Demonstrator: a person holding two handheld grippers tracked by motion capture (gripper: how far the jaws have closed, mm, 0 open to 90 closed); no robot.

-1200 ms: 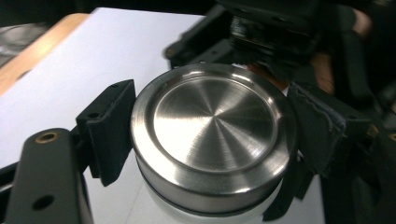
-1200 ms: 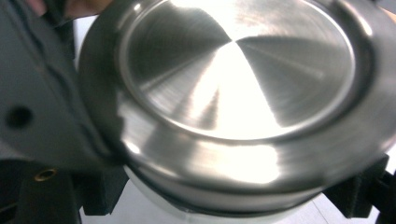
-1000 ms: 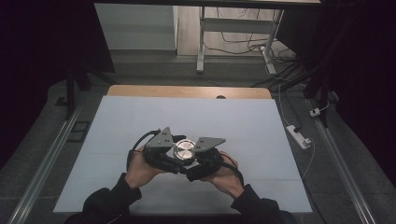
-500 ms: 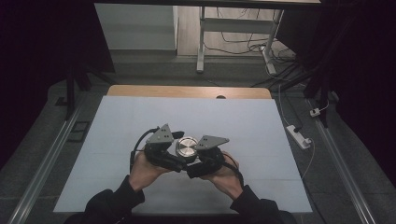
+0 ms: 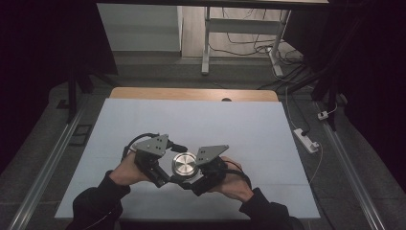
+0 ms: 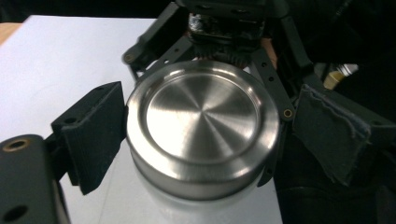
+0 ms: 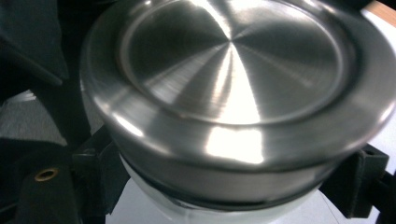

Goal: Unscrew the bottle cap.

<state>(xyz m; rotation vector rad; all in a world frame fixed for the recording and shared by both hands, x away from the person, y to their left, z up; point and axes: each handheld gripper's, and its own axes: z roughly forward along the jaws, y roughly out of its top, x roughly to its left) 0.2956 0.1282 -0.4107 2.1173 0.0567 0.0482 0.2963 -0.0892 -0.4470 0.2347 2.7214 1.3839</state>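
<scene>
Fingers [image 7: 359,179] of the right gripper [image 5: 191,181] are clamped on the white jar body under the steel lid [image 6: 203,128]. Left gripper [image 6: 205,140] fingers just narrowed around that lid; one pad touches, the other's off. Jar sits near the table's [image 5: 201,115] front edge.

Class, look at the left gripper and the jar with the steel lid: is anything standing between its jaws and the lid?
Nothing visible does. The left gripper has just been closing, its jaws flanking the steel lid, one pad at the rim. The right gripper clamps the white jar beneath the lid.
</scene>
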